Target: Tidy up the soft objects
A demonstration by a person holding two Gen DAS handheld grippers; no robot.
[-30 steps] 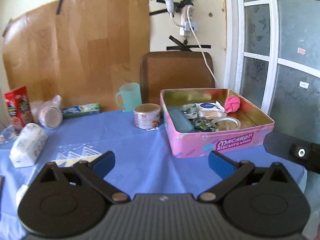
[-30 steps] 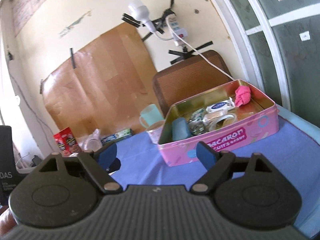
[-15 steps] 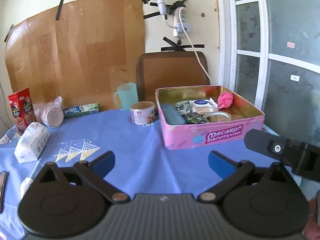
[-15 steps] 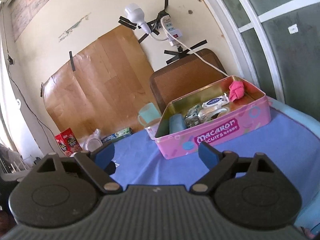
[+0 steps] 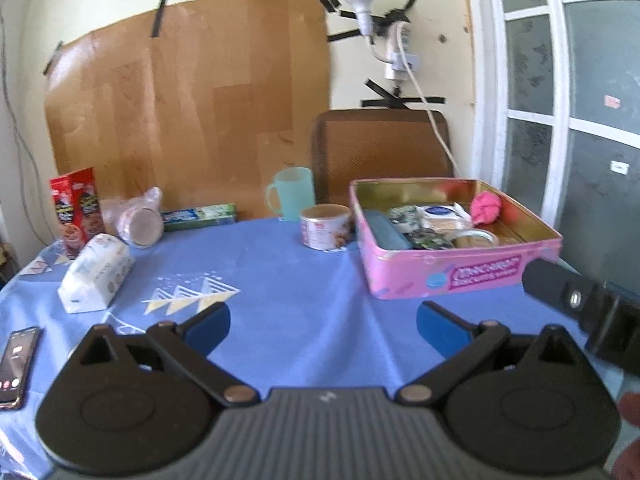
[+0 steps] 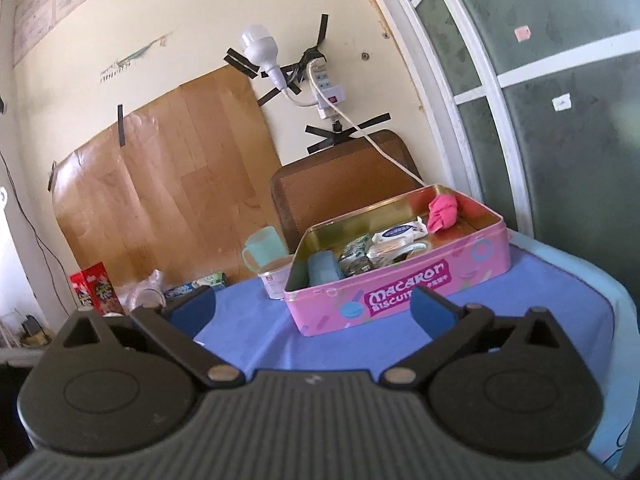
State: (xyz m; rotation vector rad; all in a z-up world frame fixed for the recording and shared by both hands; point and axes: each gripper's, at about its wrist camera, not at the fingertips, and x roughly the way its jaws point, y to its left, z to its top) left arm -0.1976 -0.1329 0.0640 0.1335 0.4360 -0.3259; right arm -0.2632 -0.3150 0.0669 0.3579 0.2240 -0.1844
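A pink biscuit tin [image 5: 460, 276] [image 6: 400, 280] stands open on the blue tablecloth at the right. Inside lie a pink scrunched cloth [image 5: 485, 208] [image 6: 442, 213], a blue case [image 5: 386, 230], a wipes packet [image 6: 398, 234] and a tape roll [image 5: 474, 237]. A white tissue pack [image 5: 94, 274] lies at the left of the table. My left gripper [image 5: 323, 322] hangs open over the near cloth, nothing between its fingers. My right gripper [image 6: 312, 306] is short of the tin's near wall; its jaws are opening with nothing between them. Part of it shows at the right edge of the left wrist view.
Behind the tin stand a small can [image 5: 325, 226], a mint mug [image 5: 294, 194] and a brown chair back [image 5: 380, 148]. A red snack box [image 5: 76, 206], a bagged cup [image 5: 140, 220] and a green packet [image 5: 200, 213] line the back. A phone [image 5: 16, 364] lies near left.
Both grippers have drawn back from the tin, which looks smaller and farther. The right gripper's jaws have spread wider. A phone has come into the left wrist view.
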